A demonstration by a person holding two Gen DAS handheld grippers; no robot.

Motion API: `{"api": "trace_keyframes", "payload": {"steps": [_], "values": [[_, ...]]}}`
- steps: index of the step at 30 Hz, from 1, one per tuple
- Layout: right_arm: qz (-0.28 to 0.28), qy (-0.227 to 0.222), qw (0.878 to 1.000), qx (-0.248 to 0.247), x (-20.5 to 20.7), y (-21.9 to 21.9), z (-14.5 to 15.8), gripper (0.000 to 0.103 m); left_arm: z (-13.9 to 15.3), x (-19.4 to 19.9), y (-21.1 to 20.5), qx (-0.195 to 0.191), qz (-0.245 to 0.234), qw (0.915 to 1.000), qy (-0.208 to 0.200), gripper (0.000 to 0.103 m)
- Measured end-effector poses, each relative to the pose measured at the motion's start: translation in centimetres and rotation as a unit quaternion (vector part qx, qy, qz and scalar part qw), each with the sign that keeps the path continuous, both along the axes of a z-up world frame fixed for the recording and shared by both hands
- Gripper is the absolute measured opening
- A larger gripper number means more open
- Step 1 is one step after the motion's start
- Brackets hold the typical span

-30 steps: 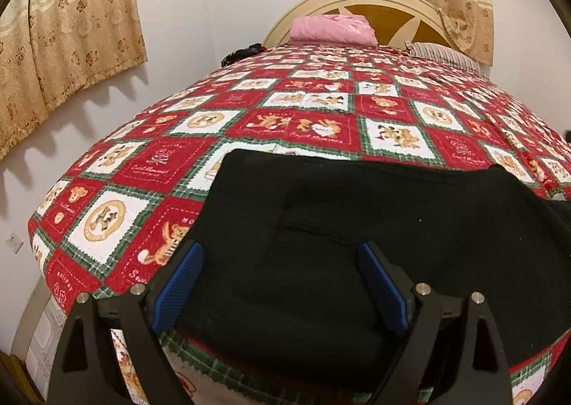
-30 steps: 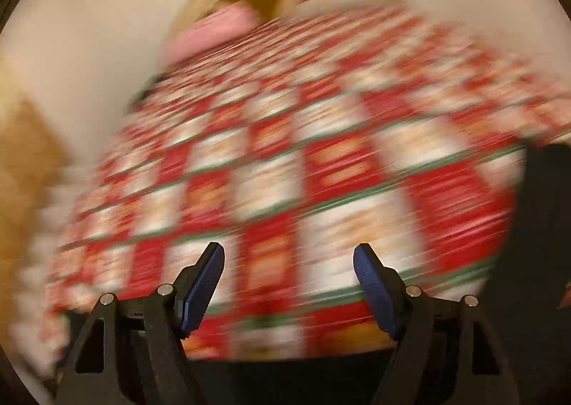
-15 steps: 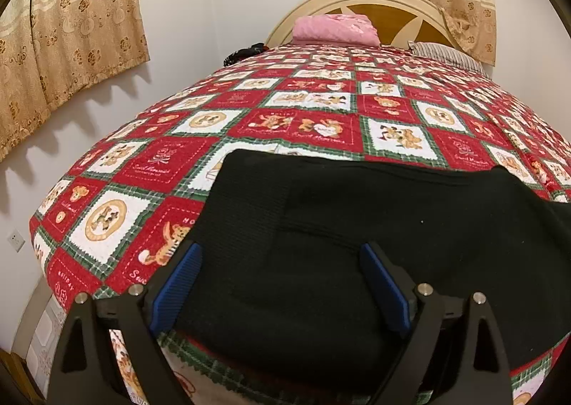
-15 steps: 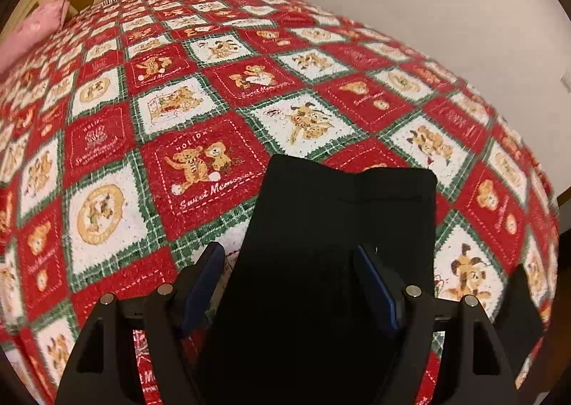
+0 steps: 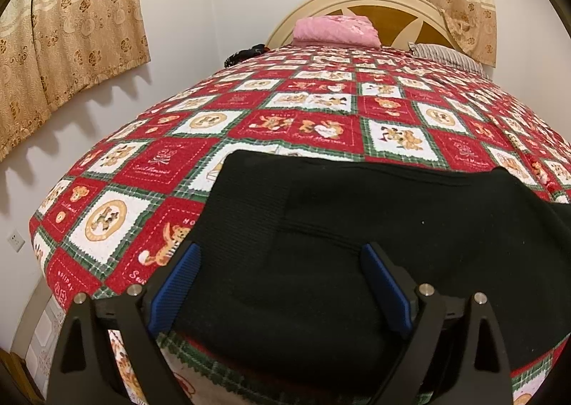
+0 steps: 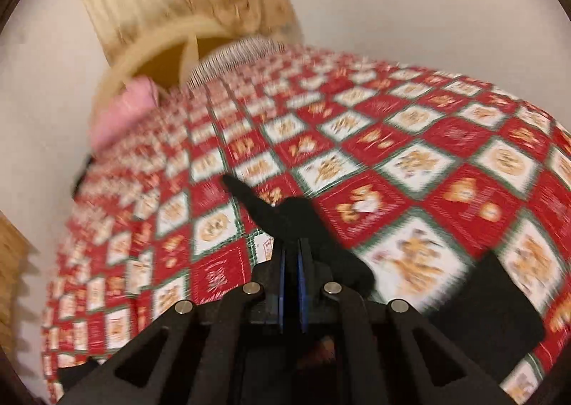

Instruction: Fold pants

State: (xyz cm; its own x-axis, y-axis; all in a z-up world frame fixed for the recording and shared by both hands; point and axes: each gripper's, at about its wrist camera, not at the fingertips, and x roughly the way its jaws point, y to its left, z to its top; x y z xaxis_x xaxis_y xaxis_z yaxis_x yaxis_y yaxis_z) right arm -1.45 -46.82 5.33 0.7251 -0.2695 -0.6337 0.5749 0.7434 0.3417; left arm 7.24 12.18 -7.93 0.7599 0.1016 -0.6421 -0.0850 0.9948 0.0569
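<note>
Your right gripper (image 6: pixel 291 283) had closed since half a second before: then its blue pads stood wide apart over the leg end of the pants (image 5: pixel 357 244), and now they were pressed nearly together on a pinch of that black cloth, which rose ahead of the jaws in a peak. The right view was smeared with motion, so you were likely already carrying that end; where it was headed I cannot tell. That reads as the fold getting under way, with the grasp made and the carry begun.

Your left gripper (image 5: pixel 282 283) had not changed from the earlier frames. Its jaws hung wide open over the broad end of the pants, holding nothing, whether touching the cloth or just above it I cannot tell.

Beyond the jaws, the pants lay spread near the foot edge of the quilt (image 5: pixel 171 169), the pink pillow (image 5: pixel 335 30) well away by the headboard (image 5: pixel 392 1).
</note>
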Motion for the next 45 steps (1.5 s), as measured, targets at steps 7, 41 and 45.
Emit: {"api": "trace_keyframes", "payload": {"steps": [7, 41, 45], "values": [[-0.046, -0.103, 0.992, 0.062, -12.1, -2.4, -3.7, 0.006, 0.0, 0.0, 0.0, 0.0, 0.0, 1.0, 0.0, 0.095], [0.015, 0.1, 0.986, -0.13, -6.0, -5.2, -6.6, 0.014, 3.0, -4.8, -19.9, -0.053, -0.295, 0.9529, 0.044, 0.097], [0.016, 0.075, 0.984, -0.159, -6.0, -4.6, -5.1, 0.014, 1.4, -5.4, -21.0, -0.045, -0.295, 0.9519, 0.07, 0.097]]}}
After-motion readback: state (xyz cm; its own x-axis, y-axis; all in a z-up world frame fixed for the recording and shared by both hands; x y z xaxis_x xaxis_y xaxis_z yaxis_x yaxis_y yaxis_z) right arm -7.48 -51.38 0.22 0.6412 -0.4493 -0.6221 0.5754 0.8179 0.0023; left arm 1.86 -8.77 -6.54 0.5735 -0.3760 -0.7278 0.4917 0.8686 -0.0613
